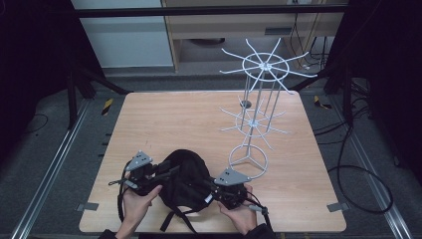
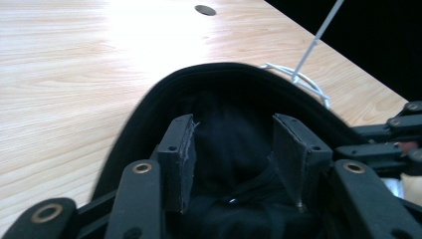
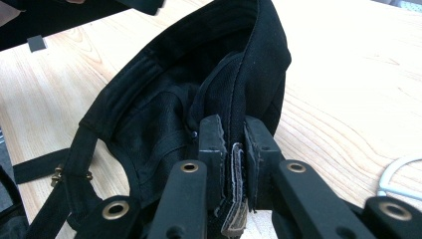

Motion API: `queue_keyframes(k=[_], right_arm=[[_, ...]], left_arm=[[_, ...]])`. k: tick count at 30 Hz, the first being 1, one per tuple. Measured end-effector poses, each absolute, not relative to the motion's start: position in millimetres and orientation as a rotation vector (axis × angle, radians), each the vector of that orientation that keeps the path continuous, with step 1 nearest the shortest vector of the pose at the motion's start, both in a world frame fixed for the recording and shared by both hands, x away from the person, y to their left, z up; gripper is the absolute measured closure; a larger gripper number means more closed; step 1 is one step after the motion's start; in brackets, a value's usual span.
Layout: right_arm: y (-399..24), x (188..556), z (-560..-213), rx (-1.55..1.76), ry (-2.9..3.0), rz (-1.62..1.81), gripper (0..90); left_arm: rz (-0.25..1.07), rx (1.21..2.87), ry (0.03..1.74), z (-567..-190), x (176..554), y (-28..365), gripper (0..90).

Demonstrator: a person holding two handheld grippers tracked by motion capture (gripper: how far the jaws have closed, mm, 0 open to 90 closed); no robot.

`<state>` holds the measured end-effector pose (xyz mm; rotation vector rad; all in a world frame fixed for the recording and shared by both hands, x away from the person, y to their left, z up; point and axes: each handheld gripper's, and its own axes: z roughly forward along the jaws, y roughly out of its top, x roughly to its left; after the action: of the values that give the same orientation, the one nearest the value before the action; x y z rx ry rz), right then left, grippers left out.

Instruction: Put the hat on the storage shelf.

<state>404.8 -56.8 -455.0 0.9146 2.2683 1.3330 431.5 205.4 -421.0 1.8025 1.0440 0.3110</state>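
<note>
Near the front edge of the light wooden counter [image 1: 164, 117], about midway along it, I see the black fabric cap with a webbing strap [image 1: 185, 179] held up between my 2 tools, its hollow inside turned toward me. My right tongs [image 3: 230, 130] are clenched on a fold of the cap's edge [image 3: 234, 94]: in the right gripper view the 2 pads pinch the cloth and a worn grey tab between them, with the crown hanging off to the left and the strap [image 3: 35, 169] trailing onto the wood. My left tongs [image 2: 234, 149] stand released; in the left gripper view the 2 pads sit apart inside the cap's opening [image 2: 229, 124], with black lining between them but neither pad pressing on it. From the high view I see the left tongs [image 1: 161, 172] at the cap's left side and the right tongs [image 1: 211, 186] at its right side, each in a hand. Toward the right edge of the counter stands the white wire display rack with 2 tiers of radiating hooks and a ring base [image 1: 259, 89], its base ring just beside the cap.
</note>
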Motion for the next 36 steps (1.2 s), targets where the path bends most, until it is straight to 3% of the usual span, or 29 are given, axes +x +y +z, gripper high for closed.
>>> queue_keyframes(k=[9,16,22,28,34,36], right_arm=[[-53.7,403.4,-456.7,0.890,2.283,1.345,80.0],[-49.8,401.4,-457.8,0.856,2.292,1.350,80.3],[-46.1,399.9,-460.2,0.811,2.316,1.352,80.5],[-41.2,397.6,-462.1,0.760,2.348,1.361,80.0],[-39.3,397.7,-464.2,0.765,2.362,1.364,78.0],[-38.8,397.8,-464.5,0.776,2.367,1.385,74.1]], left_arm=[[0.294,1.809,1.040,-419.6,443.6,173.5,45.4],[0.287,1.825,1.085,-423.1,447.4,159.5,34.5],[0.286,1.843,1.118,-430.7,449.8,154.1,33.3],[0.288,1.851,1.131,-435.4,450.5,152.5,42.1],[0.271,1.852,1.118,-437.1,448.5,152.1,56.5],[0.262,1.853,1.101,-436.7,446.6,150.8,65.3]])
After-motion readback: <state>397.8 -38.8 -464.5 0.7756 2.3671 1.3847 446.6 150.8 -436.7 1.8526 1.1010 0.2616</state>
